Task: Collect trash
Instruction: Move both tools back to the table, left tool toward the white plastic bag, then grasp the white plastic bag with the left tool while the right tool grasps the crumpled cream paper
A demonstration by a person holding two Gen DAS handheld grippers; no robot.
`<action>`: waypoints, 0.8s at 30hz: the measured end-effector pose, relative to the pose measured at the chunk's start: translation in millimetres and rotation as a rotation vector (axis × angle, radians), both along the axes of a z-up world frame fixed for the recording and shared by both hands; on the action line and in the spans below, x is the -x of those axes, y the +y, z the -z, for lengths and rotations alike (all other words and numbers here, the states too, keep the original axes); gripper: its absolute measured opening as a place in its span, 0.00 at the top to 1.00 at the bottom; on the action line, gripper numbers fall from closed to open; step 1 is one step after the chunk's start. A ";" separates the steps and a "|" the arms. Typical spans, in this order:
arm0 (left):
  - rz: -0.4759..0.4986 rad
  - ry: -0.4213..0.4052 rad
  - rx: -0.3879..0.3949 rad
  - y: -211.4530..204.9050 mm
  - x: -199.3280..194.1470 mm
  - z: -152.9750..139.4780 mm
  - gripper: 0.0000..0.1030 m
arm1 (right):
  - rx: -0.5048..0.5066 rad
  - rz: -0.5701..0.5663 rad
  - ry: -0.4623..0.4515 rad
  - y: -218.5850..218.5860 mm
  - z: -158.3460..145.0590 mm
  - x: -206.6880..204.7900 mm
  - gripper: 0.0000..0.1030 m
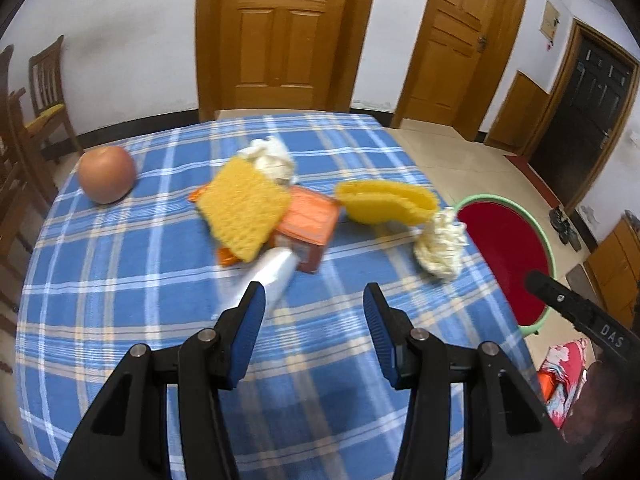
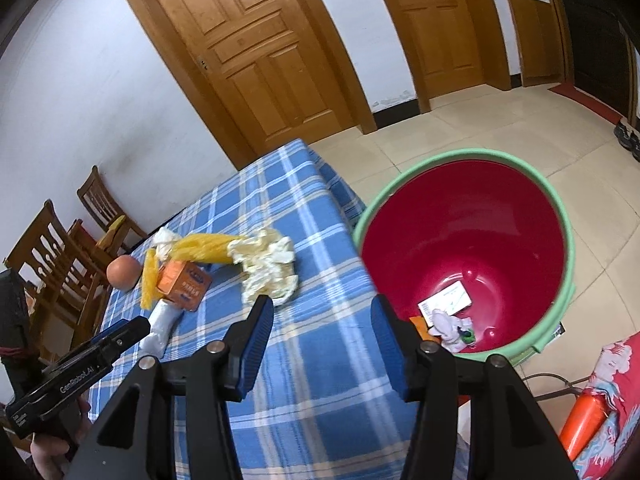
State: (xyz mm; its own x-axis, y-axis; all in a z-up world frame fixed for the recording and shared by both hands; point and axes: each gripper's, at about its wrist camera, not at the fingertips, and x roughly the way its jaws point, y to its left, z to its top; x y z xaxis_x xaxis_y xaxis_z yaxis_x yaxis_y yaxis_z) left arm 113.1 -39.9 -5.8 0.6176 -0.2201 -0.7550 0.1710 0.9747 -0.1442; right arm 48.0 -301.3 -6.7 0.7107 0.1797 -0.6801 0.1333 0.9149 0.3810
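Currently both the left gripper (image 1: 314, 300) and right gripper (image 2: 322, 312) gape empty; trash, including the crumpled tissue (image 1: 440, 246) near the table's right edge, could be knocked floorward beside the bucket (image 1: 546, 240).

Home dining rm: plaid-cloth table (image 1: 120, 280), wood chairs (image 2: 52, 256), panel doors (image 1: 280, 32), tiled floor (image 2: 500, 128).

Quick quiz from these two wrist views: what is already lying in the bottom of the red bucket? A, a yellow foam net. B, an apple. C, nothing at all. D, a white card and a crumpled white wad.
D: the right wrist view shows a white card and a crumpled white wad at the bottom of the red bucket, while the apple sits on the table.
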 end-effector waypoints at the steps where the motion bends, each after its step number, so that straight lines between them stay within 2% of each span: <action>1: -0.007 0.002 -0.004 3.5 -0.9 1.4 0.50 | 0.003 -0.003 0.000 2.9 -0.2 -1.6 0.45; 14: -0.042 0.052 -0.026 24.2 -20.1 34.1 0.50 | 0.047 -0.041 0.036 29.9 7.4 -30.6 0.31; 24: -0.046 0.071 -0.023 25.8 -34.8 50.4 0.50 | 0.077 -0.053 0.070 47.0 22.7 -61.4 0.30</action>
State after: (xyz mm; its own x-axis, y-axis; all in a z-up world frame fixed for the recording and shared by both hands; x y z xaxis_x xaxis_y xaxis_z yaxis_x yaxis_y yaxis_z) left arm 147.9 -14.2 -56.2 0.5712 -0.1745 -0.8021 0.1156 0.9845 -0.1319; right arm 109.3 -254.3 -29.4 0.6516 0.1611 -0.7412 0.1076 0.9477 0.3005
